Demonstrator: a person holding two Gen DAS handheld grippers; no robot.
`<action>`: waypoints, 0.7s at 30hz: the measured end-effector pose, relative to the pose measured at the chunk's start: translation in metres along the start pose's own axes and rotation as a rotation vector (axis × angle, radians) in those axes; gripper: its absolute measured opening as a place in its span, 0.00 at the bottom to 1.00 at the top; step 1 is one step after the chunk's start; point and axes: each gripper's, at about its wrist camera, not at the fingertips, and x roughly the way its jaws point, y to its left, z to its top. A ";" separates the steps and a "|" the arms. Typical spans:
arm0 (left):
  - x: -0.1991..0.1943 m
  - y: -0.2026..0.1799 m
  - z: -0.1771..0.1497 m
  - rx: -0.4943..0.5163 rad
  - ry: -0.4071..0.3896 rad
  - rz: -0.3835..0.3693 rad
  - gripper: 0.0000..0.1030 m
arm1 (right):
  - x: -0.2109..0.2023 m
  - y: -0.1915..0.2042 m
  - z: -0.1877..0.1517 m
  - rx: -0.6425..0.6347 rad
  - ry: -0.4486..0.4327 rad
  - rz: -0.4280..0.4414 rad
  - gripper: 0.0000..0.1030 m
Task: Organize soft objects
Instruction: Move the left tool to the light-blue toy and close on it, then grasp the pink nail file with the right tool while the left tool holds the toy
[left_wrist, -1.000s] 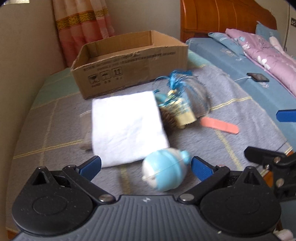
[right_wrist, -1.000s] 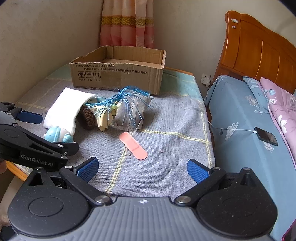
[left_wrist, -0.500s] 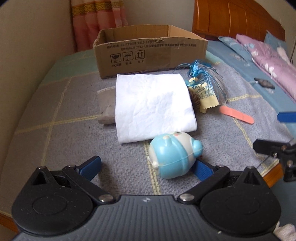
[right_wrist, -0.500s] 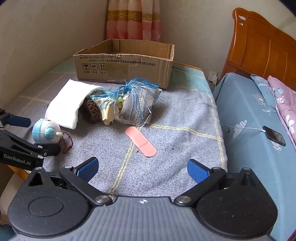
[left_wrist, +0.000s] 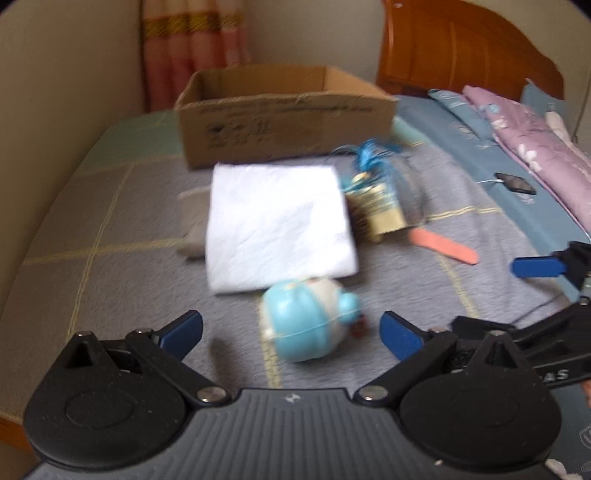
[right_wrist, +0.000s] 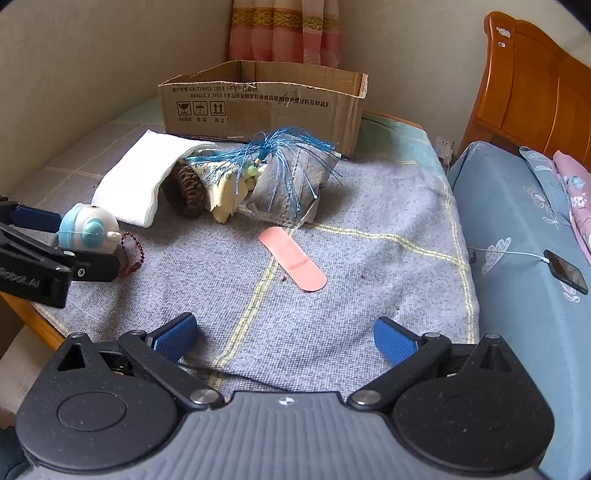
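A light blue and white round toy (left_wrist: 308, 323) lies on the grey checked cloth between the open fingers of my left gripper (left_wrist: 291, 332); it also shows in the right wrist view (right_wrist: 88, 229), with a red bead chain (right_wrist: 131, 254). Behind it lie a folded white cloth (left_wrist: 277, 225), a brown woven ball (right_wrist: 186, 190), a blue tassel (right_wrist: 280, 147) on a grey pouch (right_wrist: 295, 188), and a pink strip (right_wrist: 293, 258). An open cardboard box (right_wrist: 266, 103) stands at the back. My right gripper (right_wrist: 284, 338) is open and empty, short of the pink strip.
The table's wooden edge (right_wrist: 33, 317) runs at the near left. A bed with blue sheet (right_wrist: 524, 229), a phone on a cable (right_wrist: 565, 271) and a pink quilt (left_wrist: 543, 155) lies to the right. A wall and curtain (right_wrist: 284, 33) stand behind the box.
My left gripper has swung to face the toy, which now sits centred between its fingers. My right gripper has moved forward toward the pink strip.
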 end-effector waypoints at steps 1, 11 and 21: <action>-0.002 -0.002 0.001 0.013 -0.009 -0.003 0.90 | 0.000 0.000 0.000 0.002 0.001 0.001 1.00; -0.003 0.004 0.002 -0.037 -0.019 0.000 0.46 | 0.000 -0.002 -0.001 -0.006 -0.010 0.020 1.00; -0.008 0.011 0.001 -0.032 -0.034 0.053 0.46 | 0.009 -0.004 0.015 -0.085 -0.015 0.115 1.00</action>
